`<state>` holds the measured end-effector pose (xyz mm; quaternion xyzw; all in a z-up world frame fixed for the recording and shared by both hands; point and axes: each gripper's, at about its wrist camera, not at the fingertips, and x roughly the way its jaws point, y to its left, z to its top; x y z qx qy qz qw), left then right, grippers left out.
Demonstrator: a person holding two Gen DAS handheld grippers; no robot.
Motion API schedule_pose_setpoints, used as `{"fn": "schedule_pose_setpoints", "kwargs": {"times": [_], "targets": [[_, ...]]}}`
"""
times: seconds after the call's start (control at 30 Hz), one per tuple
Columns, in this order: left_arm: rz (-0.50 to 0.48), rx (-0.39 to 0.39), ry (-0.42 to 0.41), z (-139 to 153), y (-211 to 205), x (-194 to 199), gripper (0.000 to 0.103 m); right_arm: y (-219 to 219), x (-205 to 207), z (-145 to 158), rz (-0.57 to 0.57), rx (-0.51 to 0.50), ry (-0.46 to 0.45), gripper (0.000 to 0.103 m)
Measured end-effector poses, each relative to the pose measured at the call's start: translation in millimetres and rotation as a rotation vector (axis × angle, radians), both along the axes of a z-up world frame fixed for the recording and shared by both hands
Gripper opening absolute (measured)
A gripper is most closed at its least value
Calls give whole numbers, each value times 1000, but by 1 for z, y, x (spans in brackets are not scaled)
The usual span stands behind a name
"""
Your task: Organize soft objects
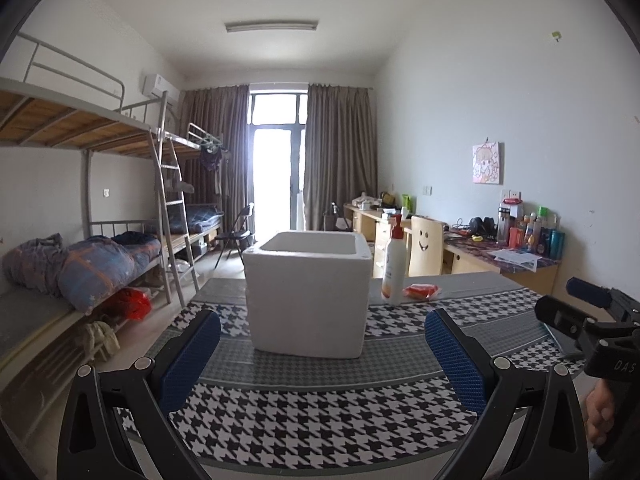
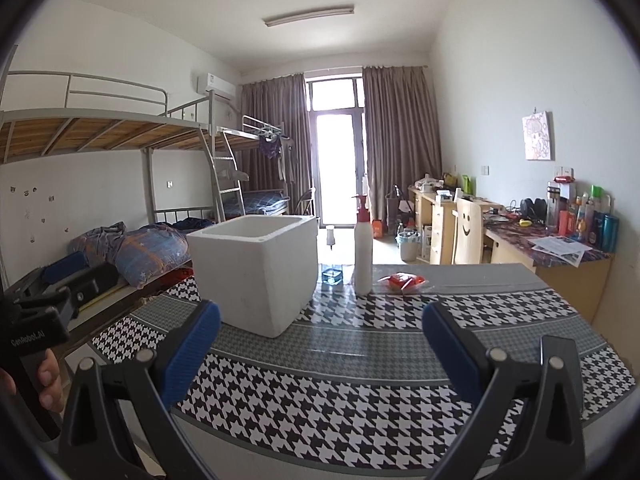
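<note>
Both claws, left point(image 1: 322, 354) and right point(image 2: 320, 350), hang released and empty; the red packet point(image 2: 402, 281) lies upper right of centre on the worktop point(image 2: 360, 392), nearer the right.

One foam box point(image 1: 307, 296), one pump bottle point(image 1: 393, 264), one red packet point(image 1: 421, 291)

Box point(image 1: 307, 300) sits mid-table point(image 1: 320, 420) right in front of my left claw point(image 1: 320, 356). Bottle point(image 1: 394, 262) stands just right of it, packet point(image 1: 421, 291) right of that. My right claw point(image 2: 320, 354) faces w/ box off to its left.
</note>
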<state>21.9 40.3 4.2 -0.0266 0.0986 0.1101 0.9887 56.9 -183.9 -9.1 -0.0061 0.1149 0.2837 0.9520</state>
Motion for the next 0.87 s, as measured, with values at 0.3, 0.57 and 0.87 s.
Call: {"fn": "schedule_pose_setpoints", "kwargs": {"times": [0.3, 0.57, 0.87], "targets": [[-13, -24, 35, -11, 5, 1, 102, 0, -3, -8, -15, -7, 3, 102], [-11, -17, 51, -16, 3, 0, 102, -2, -2, -16, -25, -8, 15, 102], [-17, -18, 61, -18, 6, 2, 102, -1, -3, -18, -15, -13, 18, 102]]}}
